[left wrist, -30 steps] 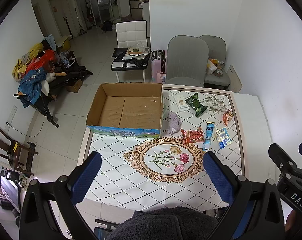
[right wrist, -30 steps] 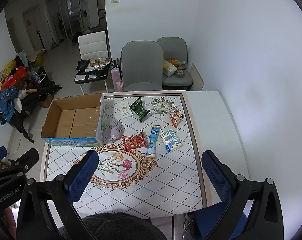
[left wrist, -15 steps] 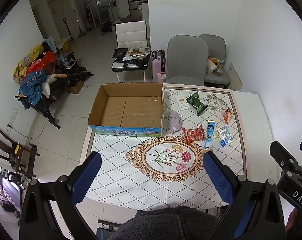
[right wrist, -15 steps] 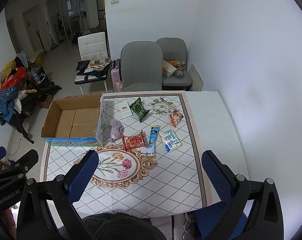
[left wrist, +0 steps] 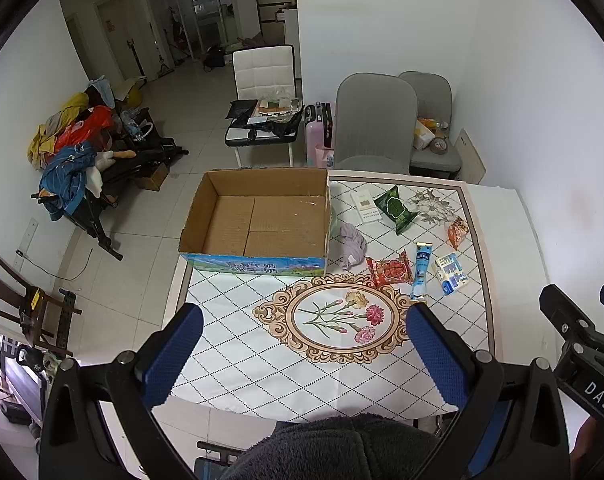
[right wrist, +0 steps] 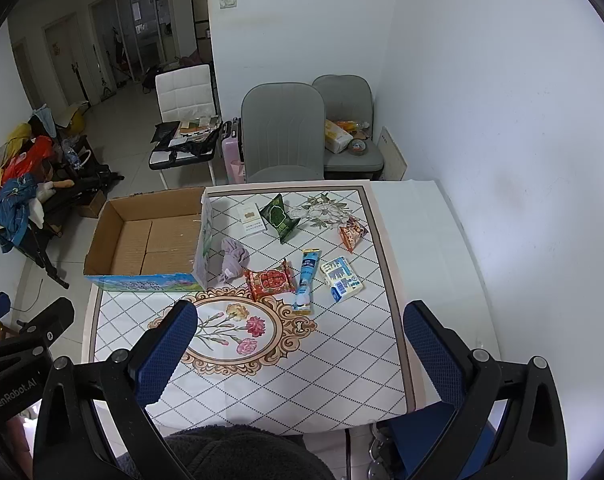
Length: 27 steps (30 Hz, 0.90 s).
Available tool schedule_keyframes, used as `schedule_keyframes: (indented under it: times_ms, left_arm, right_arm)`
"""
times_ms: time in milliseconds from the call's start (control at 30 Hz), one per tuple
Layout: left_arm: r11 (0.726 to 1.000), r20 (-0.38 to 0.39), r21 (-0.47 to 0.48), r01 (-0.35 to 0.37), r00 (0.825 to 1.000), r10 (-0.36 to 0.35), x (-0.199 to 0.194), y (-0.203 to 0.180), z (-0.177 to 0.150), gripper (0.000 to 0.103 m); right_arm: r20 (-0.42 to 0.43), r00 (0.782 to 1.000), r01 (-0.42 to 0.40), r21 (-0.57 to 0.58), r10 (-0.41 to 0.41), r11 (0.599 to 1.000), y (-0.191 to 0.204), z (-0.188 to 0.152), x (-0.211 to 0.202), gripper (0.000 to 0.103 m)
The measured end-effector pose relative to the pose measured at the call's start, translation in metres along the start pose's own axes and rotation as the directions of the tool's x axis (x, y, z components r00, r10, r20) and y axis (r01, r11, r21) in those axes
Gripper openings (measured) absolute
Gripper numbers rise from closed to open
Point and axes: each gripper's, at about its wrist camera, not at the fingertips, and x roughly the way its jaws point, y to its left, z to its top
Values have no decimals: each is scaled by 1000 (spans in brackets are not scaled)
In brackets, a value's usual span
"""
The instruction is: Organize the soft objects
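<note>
You held the left gripper [left wrist: 302, 344] and right gripper [right wrist: 297, 336] above the table's [right wrist: 382, 360] near edge, jaws spread wide, holding nothing. The crumpled lilac cloth [right wrist: 233, 259] lay just beside the open cardboard box [right wrist: 149, 240], left of the red snack packet [right wrist: 270, 280].

Open right gripper [right wrist: 299, 344] above table [right wrist: 418, 216], snack packets beside cardboard box [right wrist: 145, 240], lilac cloth [right wrist: 233, 259] nearby
</note>
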Motion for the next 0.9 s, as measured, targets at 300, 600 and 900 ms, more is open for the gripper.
schedule_keyframes:
  times_ms: [300,600,900]
  left_arm:
    - [1000,2,0,2,1000,-2,-2,2,0,103]
    - [1000,4,-1,4,1000,-4,-2,2,-1,103]
    - [1000,3,-1,5,1000,-5,-2,3,-1,103]
  right_arm:
    - [1,1000,-3,-2,3,1000,0,-1,0,103]
    - [1,1000,-4,-1,4,1000,1,-2,-3,103]
    - [4,1000,-8,-2,8,1000,4,-1,-6,103]
